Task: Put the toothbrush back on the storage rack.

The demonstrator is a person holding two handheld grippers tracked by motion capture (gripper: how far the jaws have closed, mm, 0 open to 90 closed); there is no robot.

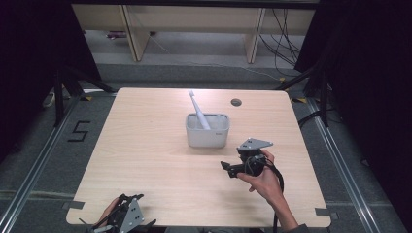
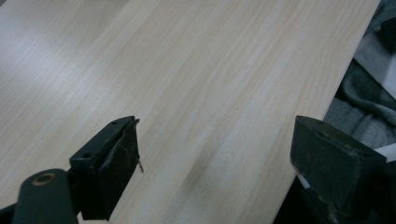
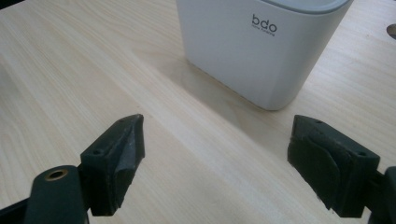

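**White cup mid-bench, both grippers empty**

Sitting mid-bench [image 1: 145, 160]: white cup [image 1: 207, 131] with a toothbrush [image 1: 198, 110] leaning inside. Hovering just beside it, right gripper [image 1: 227, 169], fingers [image 3: 114, 158] spread wide, nothing held. Down at the near edge, left gripper [image 1: 127, 206], fingers [image 2: 109, 165] wide too, over bare wood.

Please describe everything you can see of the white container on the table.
The white container is a rounded-corner tub, plastic by its look, with a grey rim and small dark "bdo" lettering on one side. It stands upright near the middle of the wooden table. A white toothbrush leans inside it, head up. Nothing else touches it.
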